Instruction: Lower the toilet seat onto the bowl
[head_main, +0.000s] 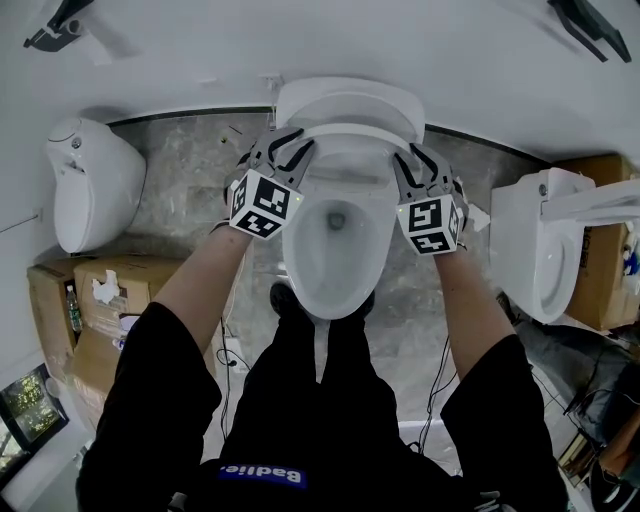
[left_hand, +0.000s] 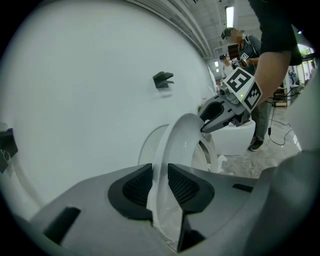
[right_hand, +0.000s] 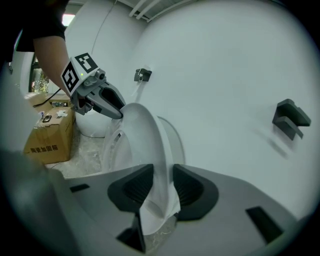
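A white toilet bowl (head_main: 335, 250) stands against the wall, its lid (head_main: 345, 98) upright behind it. The white toilet seat (head_main: 350, 133) is raised, tilted off the lid. My left gripper (head_main: 287, 150) is shut on the seat's left side, and my right gripper (head_main: 413, 160) is shut on its right side. In the left gripper view the seat's rim (left_hand: 172, 145) runs between the left gripper's (left_hand: 160, 172) pads, with the right gripper (left_hand: 206, 126) on the far rim. The right gripper view shows the seat (right_hand: 145, 130) between the right gripper's (right_hand: 160, 175) pads, and the left gripper (right_hand: 117, 114) opposite.
Another white toilet (head_main: 95, 180) stands at the left and a third (head_main: 545, 250) at the right. Cardboard boxes (head_main: 80, 300) sit at the lower left, one more (head_main: 605, 250) at the far right. Cables lie on the floor. My shoe (head_main: 285, 297) is beside the bowl's front.
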